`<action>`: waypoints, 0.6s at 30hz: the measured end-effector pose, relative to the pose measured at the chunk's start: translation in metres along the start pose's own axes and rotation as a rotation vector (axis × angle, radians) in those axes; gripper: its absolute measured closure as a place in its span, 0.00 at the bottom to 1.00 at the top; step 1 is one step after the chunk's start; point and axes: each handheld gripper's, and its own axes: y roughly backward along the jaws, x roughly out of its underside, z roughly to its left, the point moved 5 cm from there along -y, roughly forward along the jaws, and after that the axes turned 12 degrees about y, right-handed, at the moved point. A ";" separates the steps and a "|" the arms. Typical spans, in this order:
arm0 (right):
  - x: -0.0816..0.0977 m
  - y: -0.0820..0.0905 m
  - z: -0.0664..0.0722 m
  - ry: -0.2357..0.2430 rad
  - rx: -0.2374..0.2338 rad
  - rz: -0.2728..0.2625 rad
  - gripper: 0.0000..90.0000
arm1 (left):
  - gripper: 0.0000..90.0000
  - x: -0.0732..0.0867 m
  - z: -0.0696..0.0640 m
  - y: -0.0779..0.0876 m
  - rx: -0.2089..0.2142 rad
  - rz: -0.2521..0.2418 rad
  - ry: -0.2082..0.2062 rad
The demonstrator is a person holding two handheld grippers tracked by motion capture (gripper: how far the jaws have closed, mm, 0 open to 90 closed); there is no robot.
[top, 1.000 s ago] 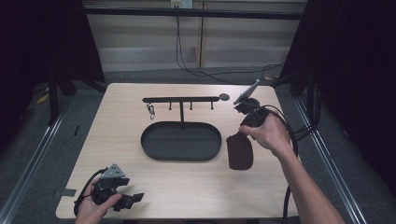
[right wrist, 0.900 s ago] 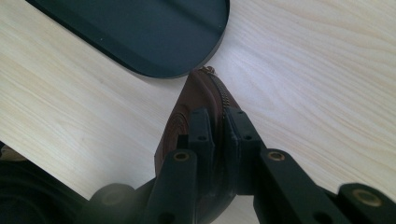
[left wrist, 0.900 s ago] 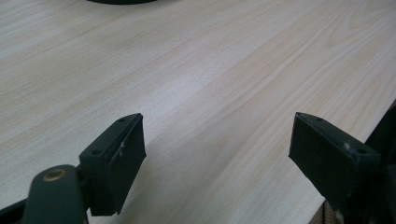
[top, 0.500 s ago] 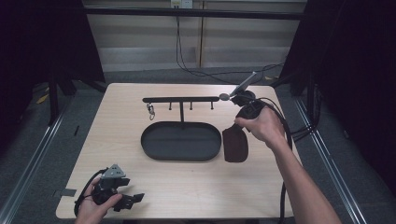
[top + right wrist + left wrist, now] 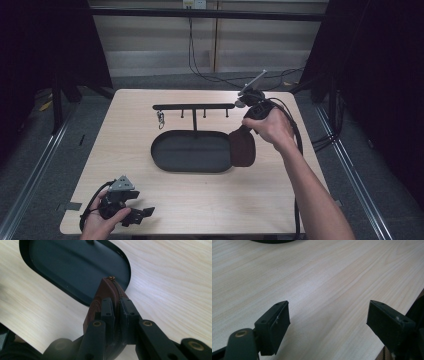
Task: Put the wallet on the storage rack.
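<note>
My right gripper (image 5: 246, 131) is shut on a dark brown zippered pouch (image 5: 243, 148), which hangs below a person's hand at the right end of the black oval tray (image 5: 161, 159). In the right gripper view the jaws (image 5: 117, 306) clamp the pouch (image 5: 106, 291) along its zipper, with its tip over the tray's rim (image 5: 75, 296). At the table's near left corner my left gripper (image 5: 142, 215) rests in a hand. The left gripper view shows it (image 5: 328, 317) open, with bare wood between the jaws.
A black bar with several hooks (image 5: 194, 106) stands on a post rising from the tray's far side. A small metal clip (image 5: 160, 120) hangs from its left hook. Cables trail off the table's far right edge. The light wooden tabletop (image 5: 200, 200) spreads in front of the tray.
The right hand has carried the pouch left, from beside the tray to its right end. The left gripper has stayed where it was.
</note>
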 end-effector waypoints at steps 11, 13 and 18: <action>-0.019 -0.013 0.003 -0.035 -0.069 -0.101 0.91 | 0.20 0.000 -0.001 0.000 0.005 0.001 -0.001; -0.021 -0.016 0.003 -0.044 -0.087 -0.120 0.91 | 0.20 0.000 -0.001 0.001 0.002 0.002 -0.007; -0.023 -0.025 0.005 -0.049 -0.112 -0.133 0.91 | 0.20 0.000 0.001 0.001 0.002 -0.002 0.001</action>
